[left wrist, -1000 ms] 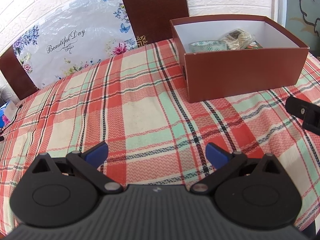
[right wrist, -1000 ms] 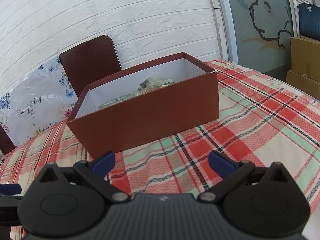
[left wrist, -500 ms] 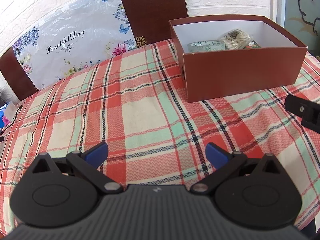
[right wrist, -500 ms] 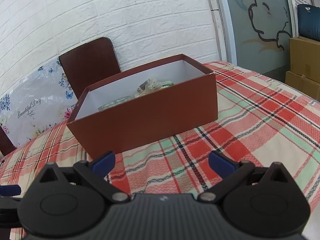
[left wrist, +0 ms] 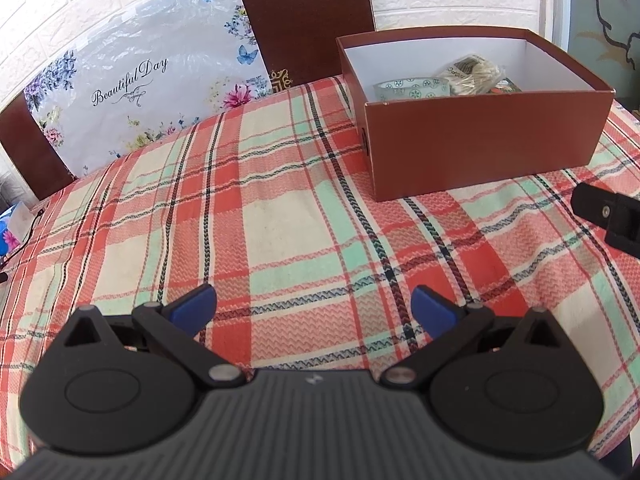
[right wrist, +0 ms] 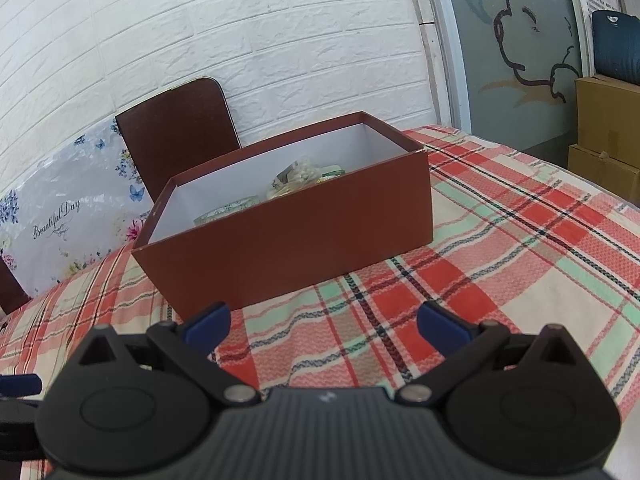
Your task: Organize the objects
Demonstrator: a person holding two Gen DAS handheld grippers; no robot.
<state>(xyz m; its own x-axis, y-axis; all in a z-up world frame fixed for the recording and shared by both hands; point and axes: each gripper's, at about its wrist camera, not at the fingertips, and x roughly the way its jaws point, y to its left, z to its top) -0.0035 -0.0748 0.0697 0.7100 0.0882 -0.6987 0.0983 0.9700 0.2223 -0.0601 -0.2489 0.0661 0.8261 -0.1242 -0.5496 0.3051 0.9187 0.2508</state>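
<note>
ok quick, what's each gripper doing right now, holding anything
Left gripper: open, holding nothing, over the plaid tablecloth.
Right gripper: open, holding nothing, facing the brown box.

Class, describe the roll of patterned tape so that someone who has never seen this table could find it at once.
Start at the plaid tablecloth and find the open reddish-brown box with white inner walls. Look inside, toward the end nearer the floral "Beautiful Day" sheet. The tape roll is a pale ring with green motifs, unlike the crinkly clear packet beside it.
</note>
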